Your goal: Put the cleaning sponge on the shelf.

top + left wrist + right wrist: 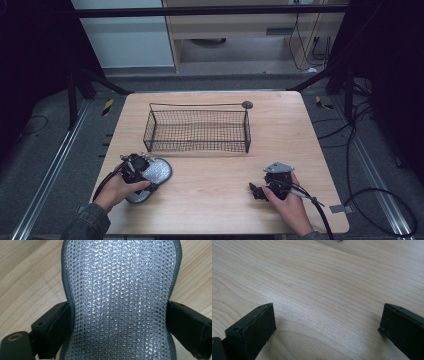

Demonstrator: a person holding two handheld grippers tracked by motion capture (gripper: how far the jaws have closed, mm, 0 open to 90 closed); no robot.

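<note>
Both jaws flank the silver mesh insole's (120, 302) narrow waist.

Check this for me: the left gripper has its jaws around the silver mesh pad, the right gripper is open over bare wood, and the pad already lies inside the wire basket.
One thing is wrong: the pad is not in the basket. The high view shows it lying on the table in front of the basket, at the near left. The rest holds: the left gripper has its jaws on either side of the pad, and the right gripper is open over bare wood.
</note>
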